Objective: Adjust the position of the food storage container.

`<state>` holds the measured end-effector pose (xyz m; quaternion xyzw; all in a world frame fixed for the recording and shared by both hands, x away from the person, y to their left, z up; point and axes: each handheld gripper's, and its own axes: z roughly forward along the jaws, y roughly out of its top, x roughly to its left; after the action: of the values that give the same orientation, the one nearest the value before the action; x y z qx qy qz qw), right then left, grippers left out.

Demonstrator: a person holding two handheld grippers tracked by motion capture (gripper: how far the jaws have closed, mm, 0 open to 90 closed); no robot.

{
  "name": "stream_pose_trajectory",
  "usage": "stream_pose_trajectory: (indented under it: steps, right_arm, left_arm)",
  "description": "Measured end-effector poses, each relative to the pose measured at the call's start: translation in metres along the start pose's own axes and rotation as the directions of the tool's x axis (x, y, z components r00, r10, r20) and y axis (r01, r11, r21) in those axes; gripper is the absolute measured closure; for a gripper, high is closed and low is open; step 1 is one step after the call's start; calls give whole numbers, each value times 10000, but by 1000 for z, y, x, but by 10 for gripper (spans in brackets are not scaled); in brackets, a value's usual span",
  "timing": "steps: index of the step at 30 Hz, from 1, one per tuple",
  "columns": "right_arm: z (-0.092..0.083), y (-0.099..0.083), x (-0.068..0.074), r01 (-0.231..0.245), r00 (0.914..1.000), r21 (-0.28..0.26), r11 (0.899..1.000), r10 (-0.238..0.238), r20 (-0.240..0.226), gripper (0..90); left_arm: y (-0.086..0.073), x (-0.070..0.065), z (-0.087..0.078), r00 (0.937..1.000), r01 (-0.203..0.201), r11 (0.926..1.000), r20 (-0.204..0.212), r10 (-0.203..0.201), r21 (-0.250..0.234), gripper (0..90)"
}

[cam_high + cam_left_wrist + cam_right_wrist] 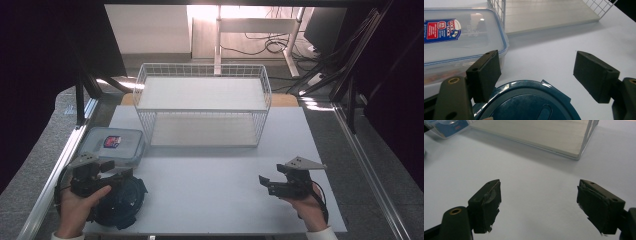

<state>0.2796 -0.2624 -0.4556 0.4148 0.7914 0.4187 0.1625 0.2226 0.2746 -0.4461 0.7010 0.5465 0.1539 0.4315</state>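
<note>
Left claw [536, 75], jaws apart, hovers over a round dark-blue plastic lid [526, 102] at seven o'clock on the surface. Right claw [539, 205], jaws apart and empty, sits at four o'clock.

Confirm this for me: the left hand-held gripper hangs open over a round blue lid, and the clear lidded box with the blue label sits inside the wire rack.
The box's place is wrong. The clear lidded box stands on the table outside the wire rack, beside its left end, as the high view shows. The left hand-held gripper does hang open over the round blue lid.
</note>
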Motion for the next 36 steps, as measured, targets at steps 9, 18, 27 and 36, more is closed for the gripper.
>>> stream_pose_trajectory:
  steps: [9, 18, 27, 36]
  right_arm:
    - [2, -3, -1, -46, 10000, 178, 9998, 45, 57, 211]
    - [1, -4, -3, -242, 9997, 258, 9994, 241, 57, 220]
    - [4, -5, 1, -126, 9999, 423, 9990, 129, -67, 222]
    - [2, -11, -4, -479, 9988, 589, 9971, 474, 104, 224]
  left_arm:
    - [2, 1, 1, 9998, 68, 10000, 169, -68, 15, 230]
    - [19, 11, -6, 9983, 227, 9995, 542, -215, -224, 291]
    - [56, 51, -10, 9985, 539, 9983, 50, -538, -199, 327]
    - [87, 94, 28, 9953, 934, 9946, 222, -945, 463, 391]
